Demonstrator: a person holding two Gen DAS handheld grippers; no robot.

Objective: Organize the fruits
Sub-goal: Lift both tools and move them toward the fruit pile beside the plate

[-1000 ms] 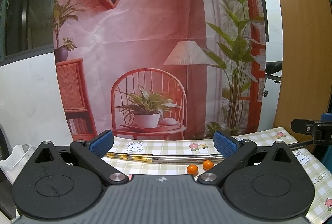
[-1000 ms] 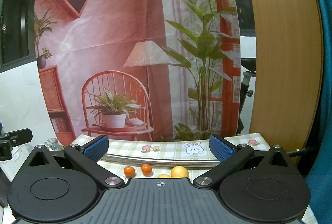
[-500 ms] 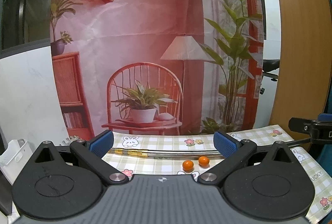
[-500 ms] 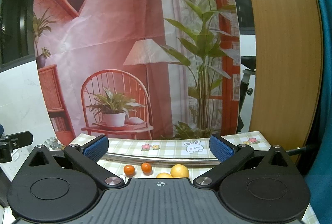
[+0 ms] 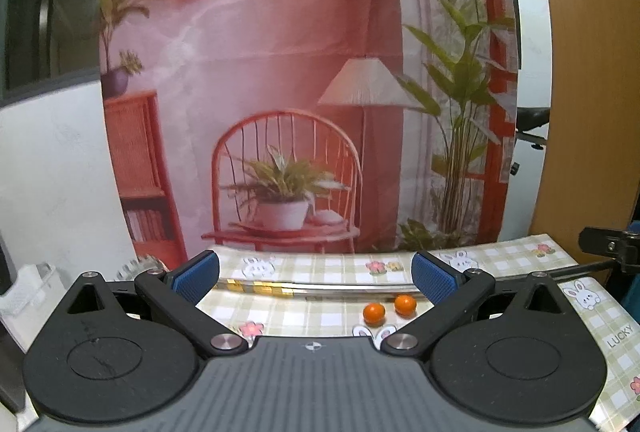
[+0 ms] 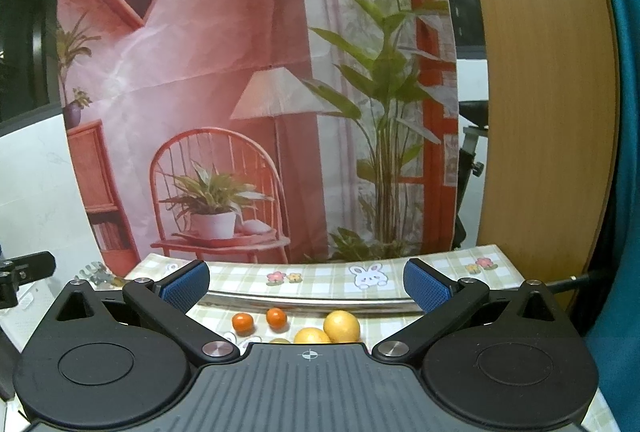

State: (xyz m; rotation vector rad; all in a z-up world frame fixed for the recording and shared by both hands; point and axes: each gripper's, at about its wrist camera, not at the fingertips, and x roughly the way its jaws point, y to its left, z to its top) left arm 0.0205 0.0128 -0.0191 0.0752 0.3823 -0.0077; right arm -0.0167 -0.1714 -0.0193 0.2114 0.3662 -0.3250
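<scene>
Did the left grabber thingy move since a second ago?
Yes. The left gripper tilted down: the printed chair on the backdrop sits lower in its view, and more checked tablecloth shows.

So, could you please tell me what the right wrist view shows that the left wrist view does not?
Only the right wrist view shows the yellow fruits, partly hidden behind the gripper body. Only the left wrist view shows the word LUCKY printed on the checked tablecloth. Both show the two small orange fruits on that cloth, the printed backdrop, and an open gripper holding nothing: the left gripper and the right gripper.
</scene>
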